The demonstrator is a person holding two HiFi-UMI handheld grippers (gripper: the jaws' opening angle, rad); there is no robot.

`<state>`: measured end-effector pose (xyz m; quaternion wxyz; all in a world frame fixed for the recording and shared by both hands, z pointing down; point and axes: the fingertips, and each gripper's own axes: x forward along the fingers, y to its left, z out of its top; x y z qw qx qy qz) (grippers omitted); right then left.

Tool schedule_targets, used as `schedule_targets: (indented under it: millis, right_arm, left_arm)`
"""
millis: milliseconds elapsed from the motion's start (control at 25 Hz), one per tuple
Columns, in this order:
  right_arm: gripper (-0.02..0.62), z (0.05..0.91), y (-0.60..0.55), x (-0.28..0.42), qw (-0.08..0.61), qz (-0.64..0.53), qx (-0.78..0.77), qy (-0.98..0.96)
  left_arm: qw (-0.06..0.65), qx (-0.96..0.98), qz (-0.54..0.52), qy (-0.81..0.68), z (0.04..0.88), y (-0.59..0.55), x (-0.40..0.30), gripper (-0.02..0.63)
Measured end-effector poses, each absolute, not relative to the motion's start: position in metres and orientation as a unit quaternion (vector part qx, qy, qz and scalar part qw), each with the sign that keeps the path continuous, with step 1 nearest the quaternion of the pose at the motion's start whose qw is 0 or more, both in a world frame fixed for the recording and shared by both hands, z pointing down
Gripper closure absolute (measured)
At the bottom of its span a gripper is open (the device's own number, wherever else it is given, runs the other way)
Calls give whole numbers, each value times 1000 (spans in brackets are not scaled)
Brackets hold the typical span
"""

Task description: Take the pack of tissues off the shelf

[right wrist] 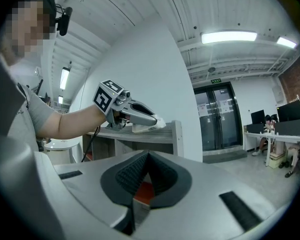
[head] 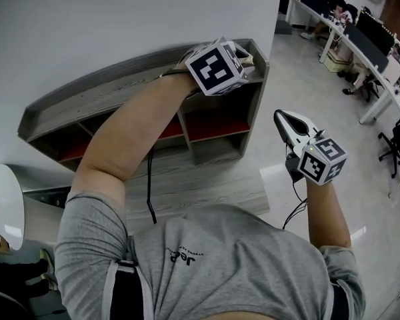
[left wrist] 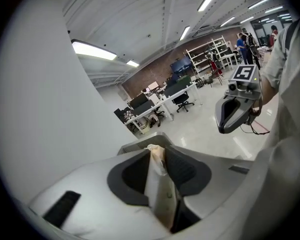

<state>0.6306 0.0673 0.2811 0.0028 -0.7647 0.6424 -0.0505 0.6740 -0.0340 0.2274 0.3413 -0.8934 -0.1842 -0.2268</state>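
"Holding anything, the left tool (left wrist: 158, 150)?"

"Yes. Its jaws are clamped on the pack (left wrist: 160, 184), a thin pale thing standing on edge between the pads."

"And where is the pack?"

"At the end of the shelf (head: 113, 92), over its top board, close to the wall (head: 87, 19). In the right gripper view the pack sits just above that board. Whether it touches the wood cannot be told."

"The right tool (head: 285, 120)?"

"Tips together, nothing between them. The person holds it out over the floor (head: 307, 65), well apart from the shelf, and it looks toward the shelf's red-floored compartments (head: 217, 127)."

"Anything else?"

"A black cable (head: 148, 185) hangs below the left arm (head: 120, 139) — and desks (head: 373, 45) stand far across the room."
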Motion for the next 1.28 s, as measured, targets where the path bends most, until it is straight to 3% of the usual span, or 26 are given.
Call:
schedule_targets:
  millis: [680, 1280]
  right_arm:
    - [581, 289, -22, 568, -2, -60, -662, 747]
    - [581, 338, -149, 398, -53, -79, -525, 846]
  left_arm:
    - [328, -905, -242, -124, 265, -46, 529, 480]
    - [229, -928, -292, 32, 372, -137, 321, 480]
